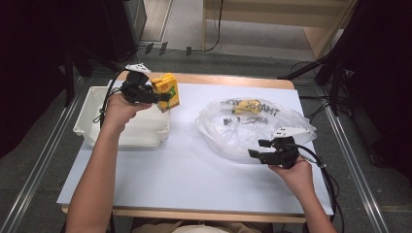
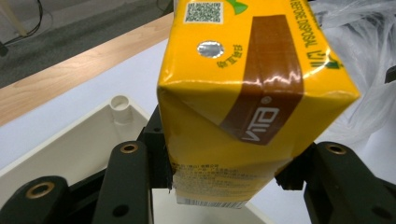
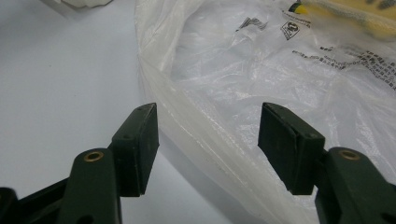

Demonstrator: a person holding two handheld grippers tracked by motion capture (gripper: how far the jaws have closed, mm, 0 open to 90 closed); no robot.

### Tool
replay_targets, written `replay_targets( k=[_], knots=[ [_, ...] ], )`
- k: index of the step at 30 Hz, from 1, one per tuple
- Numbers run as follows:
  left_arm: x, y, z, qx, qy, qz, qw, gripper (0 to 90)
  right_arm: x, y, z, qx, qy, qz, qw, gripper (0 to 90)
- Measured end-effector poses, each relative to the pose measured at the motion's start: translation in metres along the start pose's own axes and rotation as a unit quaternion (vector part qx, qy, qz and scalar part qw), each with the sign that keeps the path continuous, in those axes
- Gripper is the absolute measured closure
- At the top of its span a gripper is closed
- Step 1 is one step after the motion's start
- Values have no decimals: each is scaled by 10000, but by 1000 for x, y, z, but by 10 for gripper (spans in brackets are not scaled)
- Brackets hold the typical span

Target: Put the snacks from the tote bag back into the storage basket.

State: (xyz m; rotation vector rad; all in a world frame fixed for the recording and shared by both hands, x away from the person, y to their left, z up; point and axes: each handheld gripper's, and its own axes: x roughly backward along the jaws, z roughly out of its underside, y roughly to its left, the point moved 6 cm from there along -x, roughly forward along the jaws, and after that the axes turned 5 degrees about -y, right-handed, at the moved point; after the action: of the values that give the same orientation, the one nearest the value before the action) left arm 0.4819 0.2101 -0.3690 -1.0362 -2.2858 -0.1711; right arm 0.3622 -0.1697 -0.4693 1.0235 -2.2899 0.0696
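because my left jaws clench the yellow drink carton over the white tray's edge for dropping in, my right jaws wait released at the plastic bag's rim.

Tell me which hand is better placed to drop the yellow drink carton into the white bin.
Left. The left gripper is already shut on the yellow drink carton, right at the white bin. The right gripper is open at the plastic bag, far across the table.
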Motion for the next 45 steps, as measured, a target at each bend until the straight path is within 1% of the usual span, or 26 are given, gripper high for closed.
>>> replay_targets(
  k=[6,10,14,17,20,24,27,36,37,39,41,45],
  knots=[
    [1,5,2,31,-2,-69,10000,515,0,0,1,24,21,2,10000,389],
    [2,11,6,89,-24,-134,9999,515,1,0,0,29,6,9,10000,389],
    [5,19,10,158,-7,-250,9996,515,0,0,0,21,18,-1,10000,389],
    [7,23,11,186,4,-301,9994,515,0,0,0,19,20,10,10000,389],
    [9,26,12,198,6,-361,9992,515,0,-1,0,24,10,7,10000,389],
    [11,28,13,219,5,-381,9990,515,0,0,0,26,24,4,10000,389],
    [13,31,15,200,20,-466,9987,515,0,0,0,26,13,6,10000,389],
    [10,42,23,291,85,-587,9978,514,0,-1,0,24,16,3,10000,389],
    [9,43,24,291,88,-606,9977,514,0,-1,0,20,17,0,10000,389],
    [8,44,26,199,109,-651,9976,514,0,-1,0,19,20,5,10000,389],
    [6,44,28,149,85,-685,9975,514,0,0,0,19,26,-3,10000,389],
    [1,45,31,162,52,-672,9976,514,0,-1,1,10,36,2,10000,389]
  ],
)
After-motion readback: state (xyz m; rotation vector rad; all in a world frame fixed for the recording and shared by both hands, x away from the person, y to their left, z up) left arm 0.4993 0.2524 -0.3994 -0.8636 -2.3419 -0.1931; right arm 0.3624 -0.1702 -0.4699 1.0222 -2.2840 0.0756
